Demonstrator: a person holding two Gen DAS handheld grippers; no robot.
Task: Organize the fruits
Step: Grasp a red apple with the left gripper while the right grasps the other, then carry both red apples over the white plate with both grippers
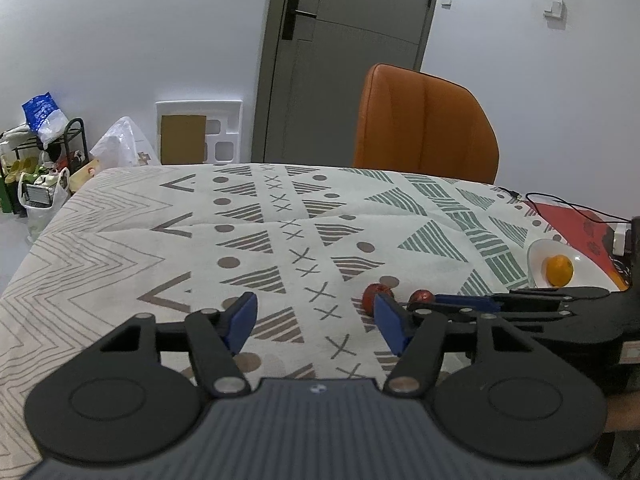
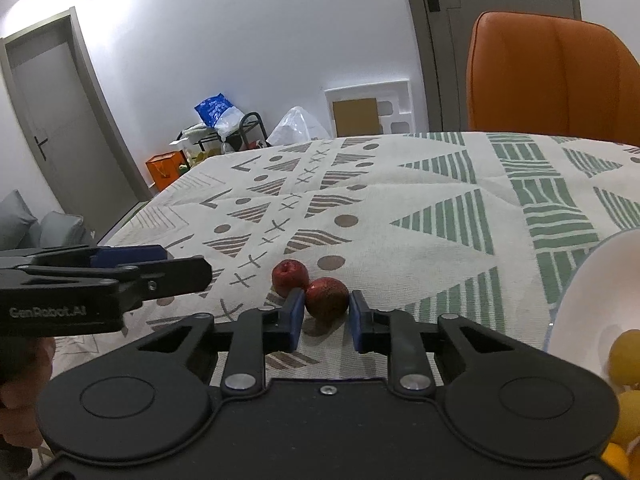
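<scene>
Right gripper (image 2: pixel 325 316), low centre of its frame, brackets the nearer red fruit (image 2: pixel 327 300) on the tabletop (image 2: pixel 420 216), fingers narrow, barely touching. Small, firm, roll-prone: pinch its middle. Left gripper (image 1: pixel 316 316) gapes wide, empty.

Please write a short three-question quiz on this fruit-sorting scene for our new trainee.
1. True or false: the right hand-held gripper has its blue pads on either side of the nearer red fruit.
2. How many red fruits lie on the tablecloth?
3. Multiple choice: what is the left hand-held gripper doing? A) gripping the farther red fruit B) open over the cloth, holding nothing C) resting in the white bowl

Key
1. True; whether the pads touch it cannot be told.
2. Two, close together.
3. B; the bowl holds an orange fruit.
</scene>
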